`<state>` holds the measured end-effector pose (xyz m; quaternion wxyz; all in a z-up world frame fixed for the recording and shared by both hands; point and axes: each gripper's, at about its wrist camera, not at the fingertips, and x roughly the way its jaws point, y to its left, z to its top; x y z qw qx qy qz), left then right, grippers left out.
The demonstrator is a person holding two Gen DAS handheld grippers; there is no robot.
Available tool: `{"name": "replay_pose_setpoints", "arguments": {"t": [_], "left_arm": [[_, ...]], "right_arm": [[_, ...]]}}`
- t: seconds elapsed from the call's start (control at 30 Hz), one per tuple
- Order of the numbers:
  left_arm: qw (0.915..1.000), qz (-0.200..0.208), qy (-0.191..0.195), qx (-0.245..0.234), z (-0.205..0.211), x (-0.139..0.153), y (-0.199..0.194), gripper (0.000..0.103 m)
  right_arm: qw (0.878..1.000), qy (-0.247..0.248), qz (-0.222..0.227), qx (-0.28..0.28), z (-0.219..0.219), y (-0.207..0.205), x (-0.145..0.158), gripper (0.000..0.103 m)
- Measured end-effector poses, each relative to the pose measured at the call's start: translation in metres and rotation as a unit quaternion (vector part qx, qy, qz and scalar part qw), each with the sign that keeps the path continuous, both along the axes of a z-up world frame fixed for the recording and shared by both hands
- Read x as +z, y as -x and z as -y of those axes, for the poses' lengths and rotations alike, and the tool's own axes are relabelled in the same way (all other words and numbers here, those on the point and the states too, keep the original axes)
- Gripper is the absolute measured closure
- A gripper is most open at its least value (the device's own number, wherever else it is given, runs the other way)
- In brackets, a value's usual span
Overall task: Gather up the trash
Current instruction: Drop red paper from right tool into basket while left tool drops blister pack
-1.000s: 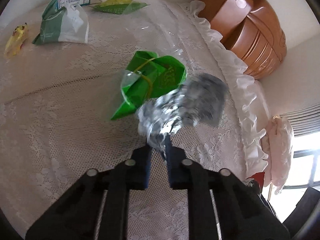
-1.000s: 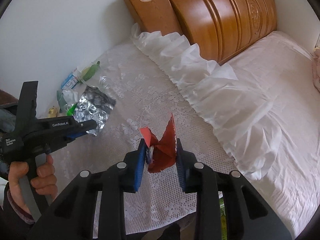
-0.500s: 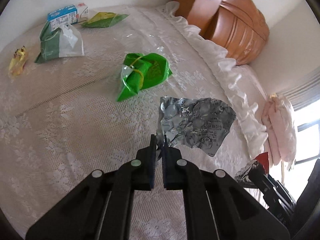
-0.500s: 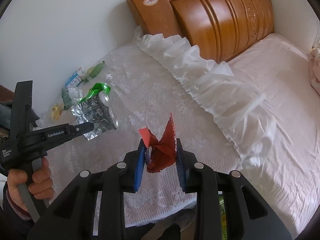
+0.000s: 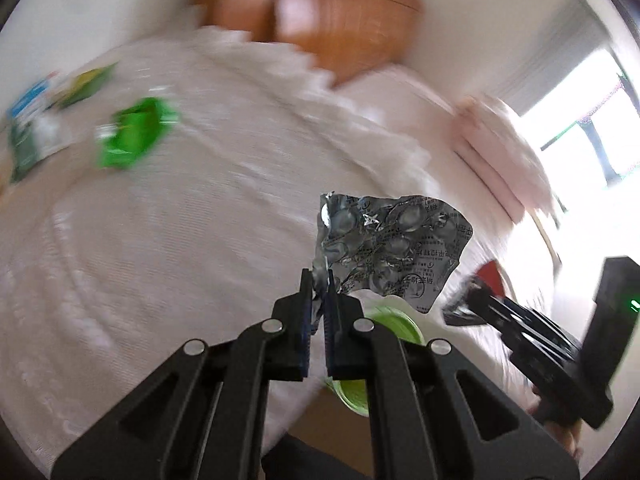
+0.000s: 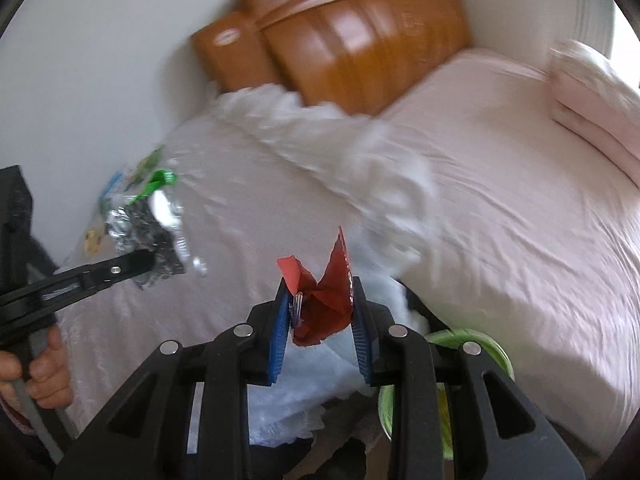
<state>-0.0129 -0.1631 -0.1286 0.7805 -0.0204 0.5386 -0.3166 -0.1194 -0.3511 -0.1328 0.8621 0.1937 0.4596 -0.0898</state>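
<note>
Left hand-held gripper (image 5: 319, 280) pinching corner of silver blister pack (image 5: 394, 250), sheet fanning up-right of tips. Right hand-held gripper (image 6: 320, 300) clamping crumpled red wrapper (image 6: 322, 304). Green bin (image 6: 466, 340) sitting below-right; bed (image 6: 500, 200) lying ahead.

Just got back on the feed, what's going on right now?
Trash pickup on a bed. The left claw is shut on a silver blister pack; the right claw is shut on a red wrapper. A green bin shows below both, at the bed's edge. More trash, including a green wrapper, lies on the bed.
</note>
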Motion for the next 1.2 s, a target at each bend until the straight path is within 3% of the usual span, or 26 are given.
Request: {"name": "replay_pose_setpoints", "arguments": {"t": [0.17, 0.37, 0.4, 0.5, 0.63, 0.87, 1.1, 1.17, 1.2], "left_arm": [[0.996, 0.01, 0.005, -0.089, 0.04, 0.009, 0.04, 0.098], [0.988, 0.012, 0.0, -0.154, 0.074, 0.012, 0.075, 0.098], [0.9873, 0.013, -0.001, -0.159, 0.076, 0.011, 0.08, 0.098], [0.9846, 0.013, -0.005, -0.174, 0.088, 0.01, 0.09, 0.098], [0.9818, 0.015, -0.01, -0.189, 0.101, 0.011, 0.102, 0.098], [0.9767, 0.017, -0.019, -0.213, 0.123, 0.007, 0.118, 0.098], [0.9656, 0.01, -0.016, -0.26, 0.16, 0.006, 0.141, 0.098], [0.9649, 0.003, -0.014, -0.262, 0.167, 0.006, 0.144, 0.086], [0.9652, -0.003, -0.014, -0.261, 0.17, 0.005, 0.145, 0.05]], "right_arm": [[0.996, 0.005, -0.035, -0.08, 0.031, 0.062, -0.014, 0.074], [0.989, 0.006, -0.064, -0.132, 0.054, 0.107, -0.038, 0.074], [0.988, 0.003, -0.068, -0.138, 0.058, 0.112, -0.043, 0.07], [0.983, 0.016, -0.08, -0.163, 0.068, 0.127, -0.053, 0.025], [0.976, 0.033, -0.087, -0.195, 0.078, 0.141, -0.057, 0.006], [0.966, 0.033, -0.093, -0.239, 0.105, 0.176, -0.056, 0.003], [0.957, 0.029, -0.091, -0.273, 0.124, 0.203, -0.052, 0.003], [0.956, 0.029, -0.092, -0.278, 0.126, 0.207, -0.052, 0.003], [0.955, 0.029, -0.093, -0.281, 0.129, 0.21, -0.051, 0.003]]}}
